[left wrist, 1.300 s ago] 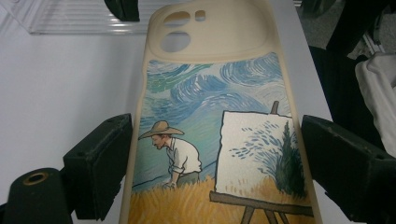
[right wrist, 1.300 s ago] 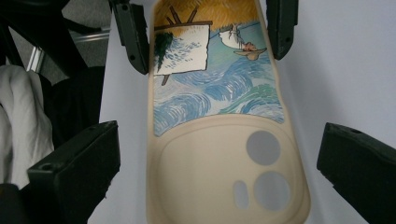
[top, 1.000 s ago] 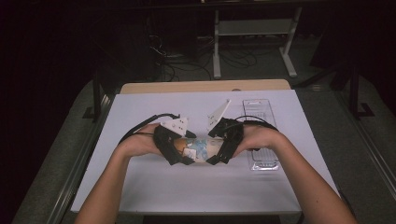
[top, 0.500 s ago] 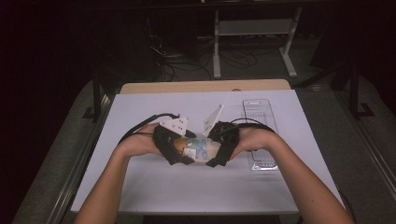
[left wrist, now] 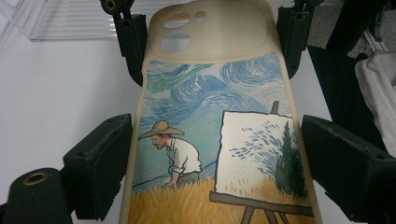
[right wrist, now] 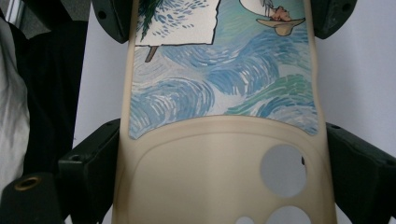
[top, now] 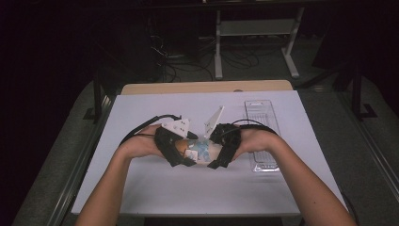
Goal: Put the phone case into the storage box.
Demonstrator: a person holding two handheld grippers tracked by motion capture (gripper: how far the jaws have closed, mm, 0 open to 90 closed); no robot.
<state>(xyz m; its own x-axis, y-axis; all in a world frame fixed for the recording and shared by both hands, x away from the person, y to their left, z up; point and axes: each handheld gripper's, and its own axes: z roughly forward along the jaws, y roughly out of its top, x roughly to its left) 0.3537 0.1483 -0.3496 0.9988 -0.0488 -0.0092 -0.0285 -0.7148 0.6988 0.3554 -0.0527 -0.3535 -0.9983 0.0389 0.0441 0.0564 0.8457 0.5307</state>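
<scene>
A painted phone case [left wrist: 210,121] is held over the white counter [top: 155,188], clamped at one end by the left tongs [top: 181,153] and at the other by the right tongs [top: 221,148]. An uneven pull could flex the soft shell and let it slip free. No readable writing is seen.

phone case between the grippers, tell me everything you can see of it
The phone case looks like soft beige rubber, with round camera cutouts at one end. Its back carries a painted scene: blue swirling sky, a figure in a straw hat, an easel in wheat. It is held over the white table, the left gripper gripping one end, the right gripper the other.
</scene>
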